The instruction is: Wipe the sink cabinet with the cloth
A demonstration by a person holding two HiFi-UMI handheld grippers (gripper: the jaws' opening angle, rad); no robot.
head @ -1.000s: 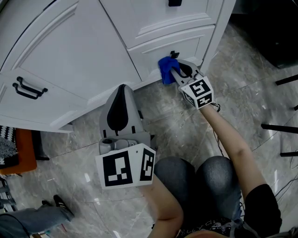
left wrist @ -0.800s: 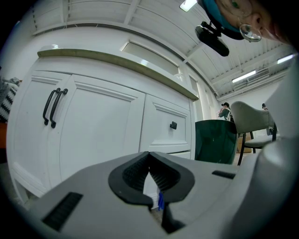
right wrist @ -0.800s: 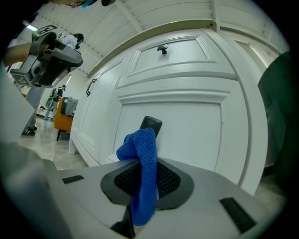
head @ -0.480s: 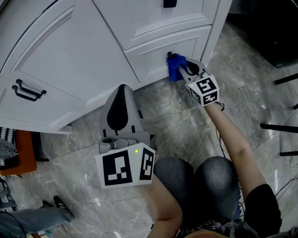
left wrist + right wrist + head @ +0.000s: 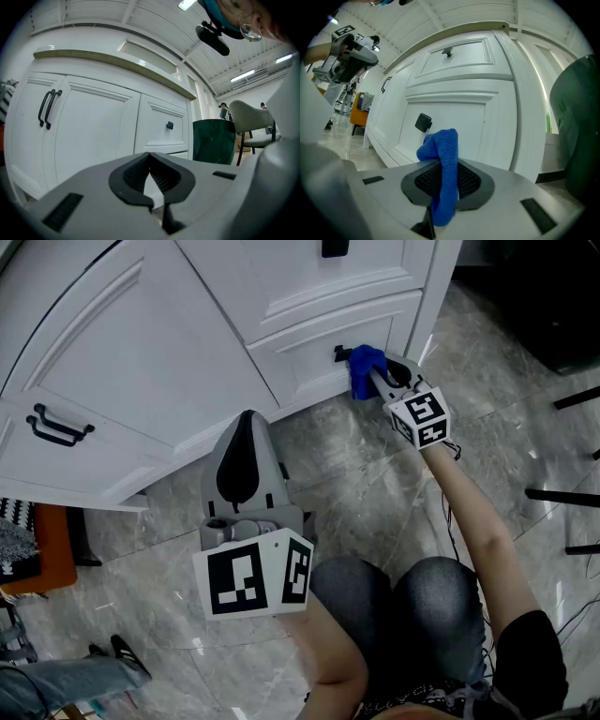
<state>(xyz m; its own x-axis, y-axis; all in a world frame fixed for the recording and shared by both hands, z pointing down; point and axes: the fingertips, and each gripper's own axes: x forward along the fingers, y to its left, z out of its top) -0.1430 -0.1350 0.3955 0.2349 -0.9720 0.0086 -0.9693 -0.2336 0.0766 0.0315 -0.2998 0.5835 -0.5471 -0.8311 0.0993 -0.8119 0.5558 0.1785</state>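
- The right gripper (image 5: 445, 183) is squeezed tight on the soft blue cloth (image 5: 446, 145). The cloth sticks up out of its jaws.
- The top of the cloth sits just in front of this gripper. It looks pressed on the low drawer of the white wooden sink cabinet (image 5: 141, 352).
- The small black square knob (image 5: 423, 122) is just left of the cloth, past the gripper tips.
- To wipe well, I think the cloth must push flat on the white front and slide slowly. It should go round the knob, and the hard jaws should not scrape the paint.
- The left gripper (image 5: 246, 418) is pinched closed with nothing in it. It is well apart from the cloth.
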